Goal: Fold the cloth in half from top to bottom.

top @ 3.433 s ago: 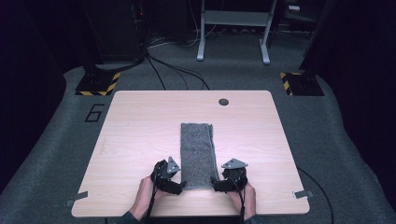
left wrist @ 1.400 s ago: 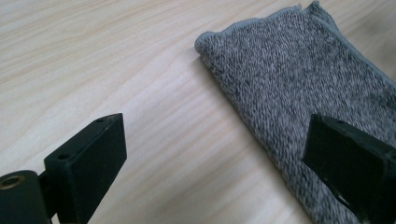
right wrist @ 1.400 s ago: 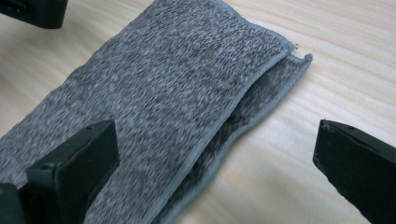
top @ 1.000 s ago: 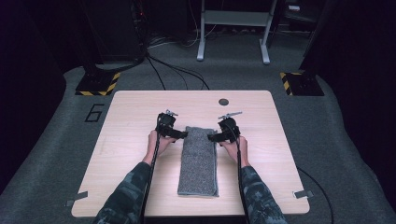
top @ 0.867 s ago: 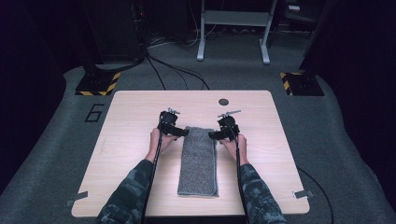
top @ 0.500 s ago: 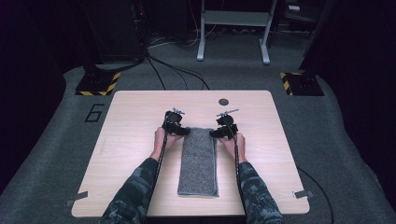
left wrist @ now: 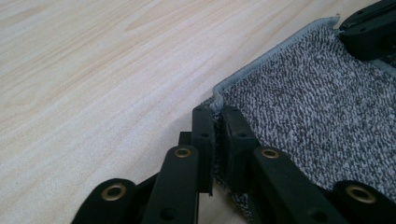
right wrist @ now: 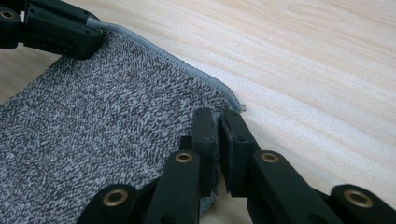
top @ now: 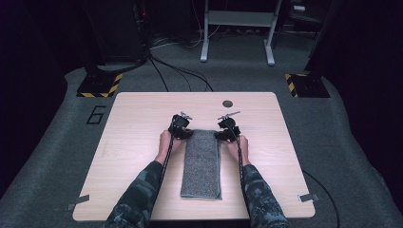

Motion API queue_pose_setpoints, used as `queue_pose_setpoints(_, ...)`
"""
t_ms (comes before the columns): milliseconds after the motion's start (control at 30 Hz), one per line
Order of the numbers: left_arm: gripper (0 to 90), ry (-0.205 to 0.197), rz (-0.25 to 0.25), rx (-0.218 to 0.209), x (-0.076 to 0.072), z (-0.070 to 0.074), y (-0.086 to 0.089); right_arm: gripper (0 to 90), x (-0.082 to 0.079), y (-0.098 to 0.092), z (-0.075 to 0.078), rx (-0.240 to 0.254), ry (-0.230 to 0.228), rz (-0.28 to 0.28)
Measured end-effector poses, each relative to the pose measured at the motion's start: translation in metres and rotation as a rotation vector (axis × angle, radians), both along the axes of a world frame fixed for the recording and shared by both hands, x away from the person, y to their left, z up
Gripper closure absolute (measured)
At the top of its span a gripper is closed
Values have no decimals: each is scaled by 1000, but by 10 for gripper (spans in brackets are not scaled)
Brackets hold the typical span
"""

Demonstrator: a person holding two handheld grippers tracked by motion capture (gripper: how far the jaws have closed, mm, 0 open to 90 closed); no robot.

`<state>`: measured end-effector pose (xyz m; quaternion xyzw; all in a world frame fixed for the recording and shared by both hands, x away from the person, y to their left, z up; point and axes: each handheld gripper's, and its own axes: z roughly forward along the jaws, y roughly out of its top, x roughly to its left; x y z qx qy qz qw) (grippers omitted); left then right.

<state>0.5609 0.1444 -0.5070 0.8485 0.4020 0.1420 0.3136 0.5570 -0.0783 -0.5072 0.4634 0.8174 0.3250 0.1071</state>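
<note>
Since the earlier frames both hands had left the towel's near end for its far end, where the jaws had just been closing. The left gripper (top: 181, 129) pinched the grey towel (top: 201, 161) at its far left corner, the right gripper (top: 227, 131) at its far right corner; it lay flat, lengthwise on the table (top: 138, 118).

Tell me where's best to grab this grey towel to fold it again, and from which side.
Probably by the two far corners of the grey towel, coming in low from each long side. It lies flat in a narrow strip, and its hemmed edge gives the jaws something to pinch. The left gripper and right gripper are shut there.
</note>
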Motion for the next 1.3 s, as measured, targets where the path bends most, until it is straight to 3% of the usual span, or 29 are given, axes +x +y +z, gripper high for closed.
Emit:
queue_pose_setpoints(300, 868, -57, 14, -22, -5, 9, 3, 869, -5, -1, 3, -13, -74, 3)
queue_pose_setpoints(600, 868, -144, 19, -40, -10, 31, 6, 870, -12, 0, 28, 2, -169, 4)
queue_pose_setpoints(700, 868, -157, 20, -48, -11, 38, 8, 870, -14, 0, 36, 5, -211, 13)
queue_pose_setpoints(867, 868, -195, 21, -50, -12, 48, 8, 870, -18, 2, 45, -30, -263, 36)
queue_pose_setpoints(1000, 868, -212, 25, -58, -13, 57, 9, 870, -16, 2, 54, -3, -258, 24)
queue_pose_setpoints(1300, 869, -250, 14, -77, -16, 86, 14, 869, -19, -2, 80, 27, -308, 39)
